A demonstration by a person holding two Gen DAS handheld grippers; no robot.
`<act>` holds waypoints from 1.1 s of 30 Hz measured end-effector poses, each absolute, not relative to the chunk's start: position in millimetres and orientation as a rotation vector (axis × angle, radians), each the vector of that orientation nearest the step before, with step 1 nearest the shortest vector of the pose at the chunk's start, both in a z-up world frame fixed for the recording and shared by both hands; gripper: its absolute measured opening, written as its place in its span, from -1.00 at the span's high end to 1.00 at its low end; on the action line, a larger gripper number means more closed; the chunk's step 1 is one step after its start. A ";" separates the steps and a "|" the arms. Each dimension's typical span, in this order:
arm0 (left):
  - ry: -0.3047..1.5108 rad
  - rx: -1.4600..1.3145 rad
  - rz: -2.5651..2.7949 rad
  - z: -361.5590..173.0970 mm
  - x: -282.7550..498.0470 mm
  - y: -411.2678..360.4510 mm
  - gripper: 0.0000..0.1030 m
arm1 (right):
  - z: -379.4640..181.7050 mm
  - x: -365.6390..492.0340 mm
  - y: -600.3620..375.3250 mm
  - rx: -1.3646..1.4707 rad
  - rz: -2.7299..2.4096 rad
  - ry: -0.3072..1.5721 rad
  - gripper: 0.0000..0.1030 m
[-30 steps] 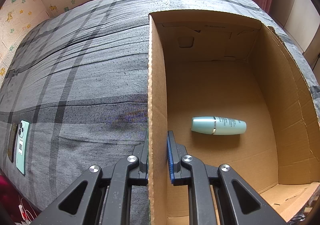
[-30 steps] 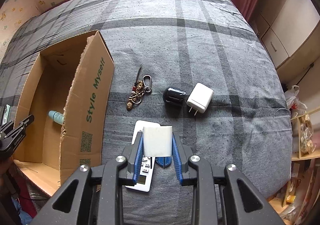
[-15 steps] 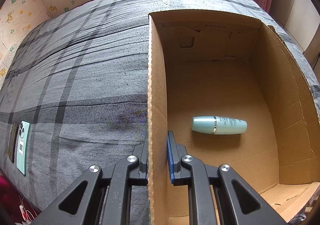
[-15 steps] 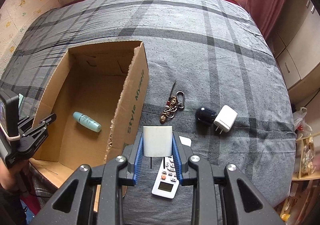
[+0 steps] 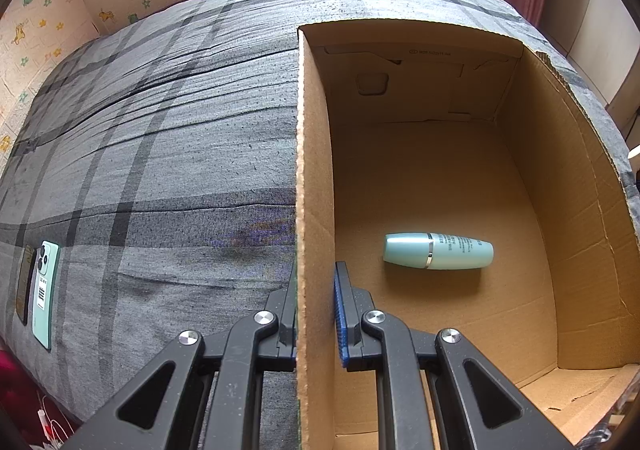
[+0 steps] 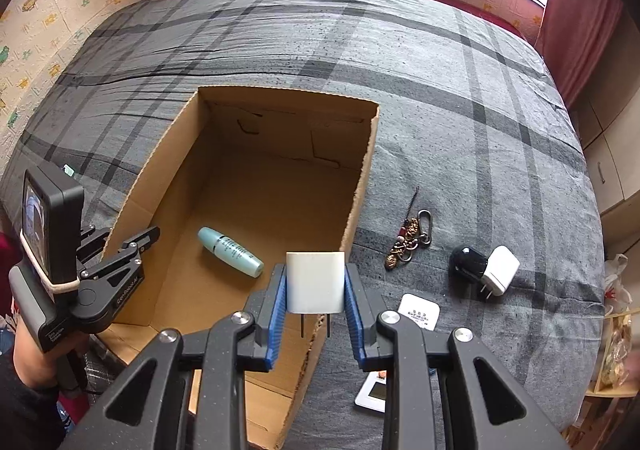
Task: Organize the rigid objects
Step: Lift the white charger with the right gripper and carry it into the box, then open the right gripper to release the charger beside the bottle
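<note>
a big bed with a grey checked blanket [image 6: 460,97] fills the room, and the wall behind has little animal stickers. an open cardboard box [image 6: 362,185] sits on the blanket. a light blue bottle [image 6: 230,252] lies on its side on the box floor. the left gripper [image 5: 316,314] is squeezed tight on the box's left wall. the right gripper [image 6: 316,304] pinches a white charger [image 6: 315,282] between its blue pads, prongs pointing down, over the box's near right edge. on the blanket right of the box lie a keychain [image 6: 410,240], a black plug [image 6: 464,260] touching another white charger [image 6: 500,270], and a remote [image 6: 374,390]. two phones [image 5: 40,290] lie far left.
</note>
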State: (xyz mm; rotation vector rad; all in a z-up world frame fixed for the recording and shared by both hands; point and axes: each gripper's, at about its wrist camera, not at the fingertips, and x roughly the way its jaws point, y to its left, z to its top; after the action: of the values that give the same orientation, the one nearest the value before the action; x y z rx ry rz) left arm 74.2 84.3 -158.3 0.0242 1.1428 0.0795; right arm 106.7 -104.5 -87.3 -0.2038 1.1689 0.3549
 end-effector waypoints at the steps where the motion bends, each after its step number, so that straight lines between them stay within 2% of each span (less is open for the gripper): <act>1: 1.143 0.024 0.080 -158.3 74.3 84.4 0.71 | -88.3 106.5 -100.8 -0.207 0.361 1.170 0.45; 33: 1.142 0.010 0.078 -158.7 73.9 86.7 0.71 | -175.1 103.8 -26.6 -0.234 0.456 1.348 0.44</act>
State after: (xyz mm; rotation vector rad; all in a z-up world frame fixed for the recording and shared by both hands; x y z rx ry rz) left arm 73.9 86.7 -158.7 0.0097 1.1423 0.0777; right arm 103.8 -26.6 -175.1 -0.2340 1.3478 0.4555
